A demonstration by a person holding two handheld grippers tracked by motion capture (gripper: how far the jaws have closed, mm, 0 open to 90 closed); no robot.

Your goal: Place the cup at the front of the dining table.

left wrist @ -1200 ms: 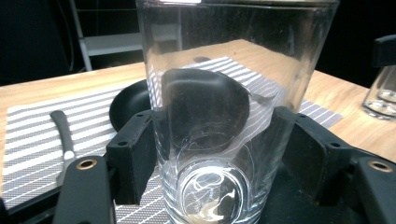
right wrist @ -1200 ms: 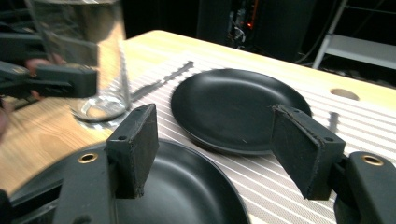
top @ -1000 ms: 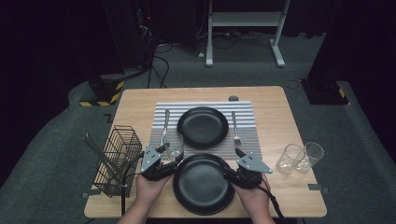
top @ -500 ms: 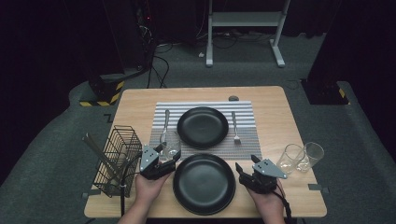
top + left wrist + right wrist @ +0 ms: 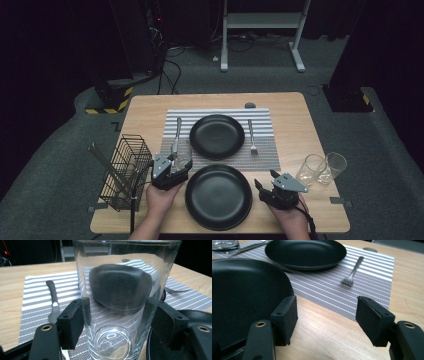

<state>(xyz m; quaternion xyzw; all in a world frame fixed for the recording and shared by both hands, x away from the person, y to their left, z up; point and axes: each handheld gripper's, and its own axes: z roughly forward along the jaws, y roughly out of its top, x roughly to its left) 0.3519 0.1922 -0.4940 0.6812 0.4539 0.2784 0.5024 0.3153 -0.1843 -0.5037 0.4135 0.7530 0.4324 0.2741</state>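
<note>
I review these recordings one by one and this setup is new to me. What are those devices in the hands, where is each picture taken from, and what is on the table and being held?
A person sits at a wooden table and holds hand-operated tongs in each hand; there is no robot arm. The wide picture comes from a camera above, looking down. The other two come from small cameras riding on the tongs, looking along their black jaws.

On the table lies a striped placemat with a black plate, a knife and a fork. A second black plate sits nearer the person, a wire basket stands at the left, and two empty glasses stand at the right.

The left tongs have a clear glass between their jaws, pads against its sides. The right tongs are open and empty, over bare wood beside the near plate.
</note>
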